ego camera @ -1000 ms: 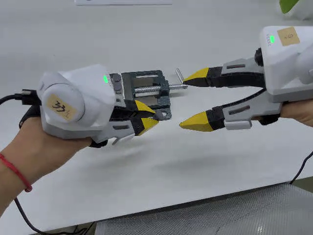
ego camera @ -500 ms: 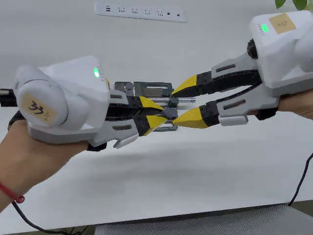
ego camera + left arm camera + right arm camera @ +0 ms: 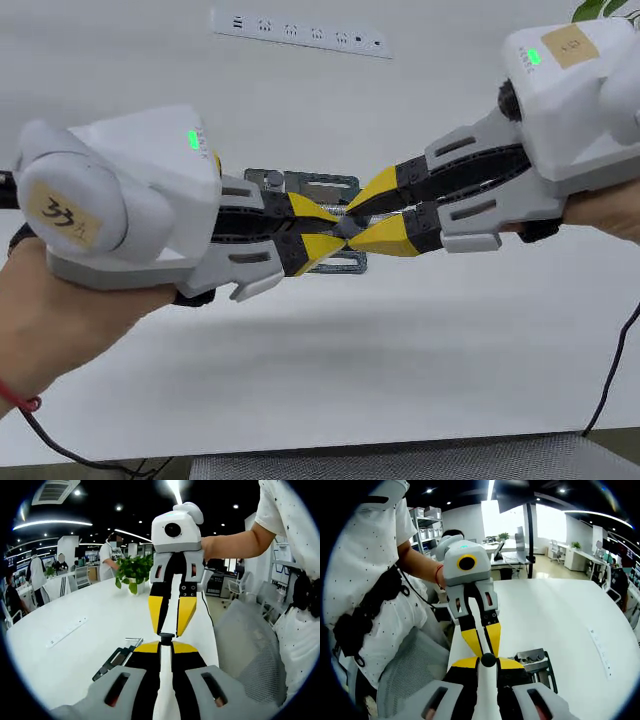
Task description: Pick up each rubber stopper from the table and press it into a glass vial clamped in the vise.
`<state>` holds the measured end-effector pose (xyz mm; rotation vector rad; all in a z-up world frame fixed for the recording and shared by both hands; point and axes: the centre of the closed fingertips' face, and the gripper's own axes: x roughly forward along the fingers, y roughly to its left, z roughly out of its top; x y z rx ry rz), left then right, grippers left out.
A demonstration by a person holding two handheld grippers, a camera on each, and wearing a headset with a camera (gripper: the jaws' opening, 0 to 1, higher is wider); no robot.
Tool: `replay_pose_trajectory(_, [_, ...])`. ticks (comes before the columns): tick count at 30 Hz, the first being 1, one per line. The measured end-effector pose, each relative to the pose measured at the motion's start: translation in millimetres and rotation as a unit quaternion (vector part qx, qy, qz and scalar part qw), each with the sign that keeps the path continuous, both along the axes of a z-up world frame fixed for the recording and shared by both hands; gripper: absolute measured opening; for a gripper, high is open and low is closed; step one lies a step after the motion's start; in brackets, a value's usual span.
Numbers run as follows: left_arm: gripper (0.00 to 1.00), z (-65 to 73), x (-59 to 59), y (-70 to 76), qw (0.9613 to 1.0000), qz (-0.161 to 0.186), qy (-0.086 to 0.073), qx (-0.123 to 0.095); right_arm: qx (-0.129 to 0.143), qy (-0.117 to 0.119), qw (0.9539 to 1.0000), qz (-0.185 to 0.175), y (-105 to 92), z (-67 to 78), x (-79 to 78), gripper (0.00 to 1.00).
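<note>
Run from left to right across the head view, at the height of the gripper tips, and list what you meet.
Person's left hand → left gripper → dark stopper pinched where the tips meet → right gripper → person's right hand. The vise lies behind the jaws, so it is left out.

1. The vise (image 3: 322,184) is lying mostly hidden behind the yellow jaws of the left hand-held gripper (image 3: 338,228) and the right hand-held gripper (image 3: 353,224), so what it is clamping cannot be told.
2. The rubber stopper (image 3: 347,229) is showing only as a small dark lump between the meeting tips. Whether the right hand-held gripper is pinching it or merely flanking it cannot be told.
3. The plant (image 3: 603,8) is being cut off by the head view's top edge.
4. The cable (image 3: 612,365) is running off the right edge.
5. The power strip (image 3: 298,31) is sitting too far off for its sockets to be read.
</note>
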<state>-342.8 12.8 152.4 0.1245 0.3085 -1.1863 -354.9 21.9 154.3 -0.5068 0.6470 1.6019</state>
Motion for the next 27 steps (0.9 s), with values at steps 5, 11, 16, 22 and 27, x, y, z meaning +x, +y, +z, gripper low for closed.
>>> replay_pose_trajectory(5, [0.04, 0.1, -1.1, 1.3, 1.0, -0.001, 0.0, 0.001, -0.002, -0.001, 1.0, 0.003, 1.5, 0.0, -0.1, 0.08])
replay_pose_trajectory(11, [0.04, -1.2, -0.9, 2.7, 1.0, -0.003, 0.001, 0.001, -0.005, -0.005, 0.9999, 0.009, 1.7, -0.5, -0.3, 0.07])
replay_pose_trajectory(16, [0.04, -0.9, -0.4, 2.5, 1.0, -0.006, 0.002, -0.001, -0.005, -0.008, 0.9999, 0.011, 1.3, 0.5, -0.2, 0.06])
replay_pose_trajectory(22, [0.04, -2.7, -0.6, 3.6, 1.0, -0.008, 0.003, 0.002, -0.008, -0.012, 0.9998, 0.011, 2.3, -0.8, -1.4, 0.06])
replay_pose_trajectory(27, [0.04, -5.7, -1.8, 4.5, 0.9999, -0.008, 0.006, 0.007, -0.012, -0.01, 0.9998, 0.012, 3.3, -4.7, 0.4, 0.06])
